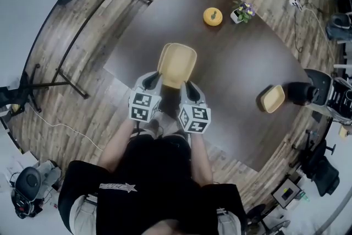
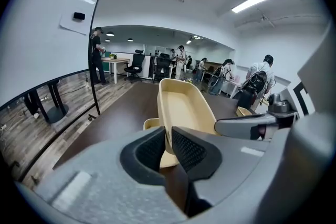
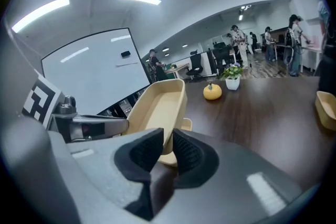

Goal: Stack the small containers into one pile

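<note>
Beige plastic container, mid table, pinched at its 6 o'clock rim by left hand-held gripper and right hand-held gripper, tipped up, guessing to nest into the container underneath.

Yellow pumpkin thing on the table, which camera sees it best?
The right gripper view: the yellow pumpkin sits side-on, stem showing, beside the little potted plant. The head view shows the pumpkin small, from above. The left gripper view doesn't show it.
</note>
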{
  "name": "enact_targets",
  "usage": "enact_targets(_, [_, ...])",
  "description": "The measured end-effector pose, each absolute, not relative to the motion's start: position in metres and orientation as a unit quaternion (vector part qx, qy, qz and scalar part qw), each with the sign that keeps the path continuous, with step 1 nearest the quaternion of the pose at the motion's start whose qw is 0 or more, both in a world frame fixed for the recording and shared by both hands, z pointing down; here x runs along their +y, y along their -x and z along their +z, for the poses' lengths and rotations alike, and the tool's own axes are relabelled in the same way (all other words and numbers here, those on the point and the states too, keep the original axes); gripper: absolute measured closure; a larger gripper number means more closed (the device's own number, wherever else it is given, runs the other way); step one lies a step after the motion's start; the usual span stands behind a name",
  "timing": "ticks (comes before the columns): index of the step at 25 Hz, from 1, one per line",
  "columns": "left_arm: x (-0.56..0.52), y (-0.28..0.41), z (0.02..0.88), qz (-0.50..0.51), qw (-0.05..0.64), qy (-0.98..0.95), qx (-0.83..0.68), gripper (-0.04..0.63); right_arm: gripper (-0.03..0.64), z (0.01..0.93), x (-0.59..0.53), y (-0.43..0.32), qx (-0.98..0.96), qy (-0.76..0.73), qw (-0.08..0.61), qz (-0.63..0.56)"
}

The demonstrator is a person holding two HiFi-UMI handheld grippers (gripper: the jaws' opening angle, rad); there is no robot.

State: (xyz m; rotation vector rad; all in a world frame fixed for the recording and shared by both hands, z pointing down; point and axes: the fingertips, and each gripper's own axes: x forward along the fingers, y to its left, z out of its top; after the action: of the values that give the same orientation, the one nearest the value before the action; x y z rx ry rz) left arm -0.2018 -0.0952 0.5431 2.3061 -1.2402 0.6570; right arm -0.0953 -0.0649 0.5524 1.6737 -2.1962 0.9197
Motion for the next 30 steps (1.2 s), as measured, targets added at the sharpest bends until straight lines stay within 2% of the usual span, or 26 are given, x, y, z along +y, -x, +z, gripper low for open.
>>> enact_targets(13, [-0.121, 0.22, 0.6, 0.29, 0.308, -0.818, -0.39, 0.549, 0.558, 0.6, -0.09, 0.114, -0.697, -0.576, 0.158, 0.397])
enact_targets(30, [-0.126, 0.219, 0.64, 0.346, 0.375, -0.781, -0.36, 0.552, 0.558, 0.638, -0.098, 0.113, -0.659, -0.558, 0.192, 0.466])
